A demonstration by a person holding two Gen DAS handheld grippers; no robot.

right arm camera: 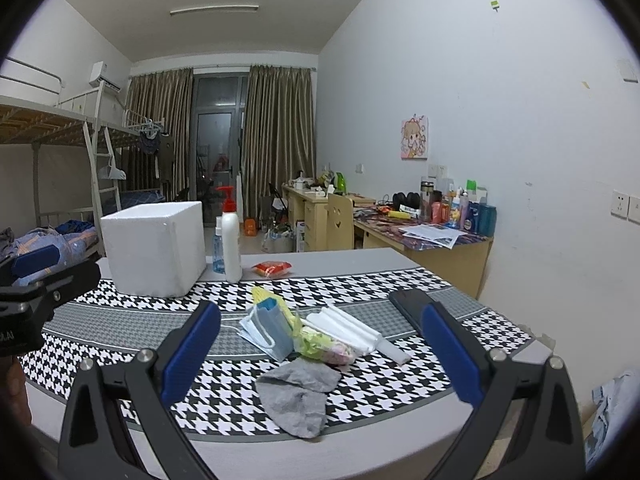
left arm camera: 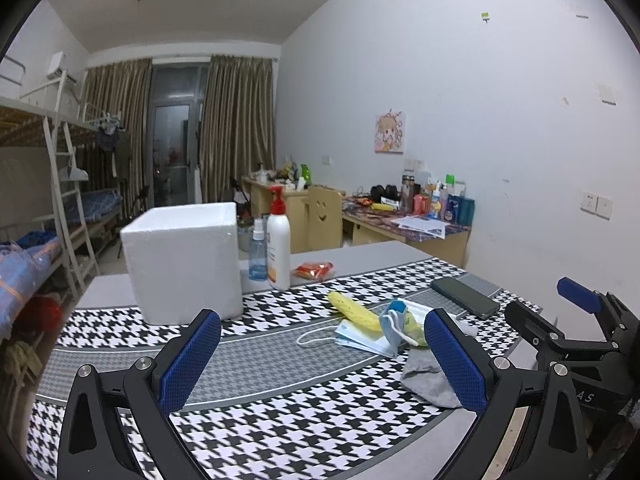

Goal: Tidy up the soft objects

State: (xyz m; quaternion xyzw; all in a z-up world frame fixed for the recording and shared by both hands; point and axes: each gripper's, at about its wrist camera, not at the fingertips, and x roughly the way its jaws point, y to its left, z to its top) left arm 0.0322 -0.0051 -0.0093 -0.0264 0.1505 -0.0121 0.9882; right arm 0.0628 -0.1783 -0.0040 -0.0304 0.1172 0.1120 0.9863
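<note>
A pile of soft things lies on the houndstooth table: a grey sock (right arm camera: 296, 396) (left arm camera: 428, 380), blue face masks (right arm camera: 268, 328) (left arm camera: 372, 336), a yellow sponge cloth (left arm camera: 354, 306) (right arm camera: 264, 294), a green-and-pink soft bundle (right arm camera: 324, 344) and a white folded pack (right arm camera: 352, 328). A white foam box (left arm camera: 184, 260) (right arm camera: 154, 248) stands at the back left. My left gripper (left arm camera: 320, 360) is open and empty, left of the pile. My right gripper (right arm camera: 320, 356) is open and empty, just in front of the pile. Each gripper shows in the other's view (left arm camera: 576, 320) (right arm camera: 36, 280).
A white pump bottle (left arm camera: 279, 240) (right arm camera: 231, 236), a blue spray bottle (left arm camera: 258, 252) and a red snack packet (left arm camera: 314, 270) (right arm camera: 272, 268) stand behind the pile. A dark phone (left arm camera: 466, 296) (right arm camera: 412, 304) lies at the right. Desks, a chair and bunk beds are beyond.
</note>
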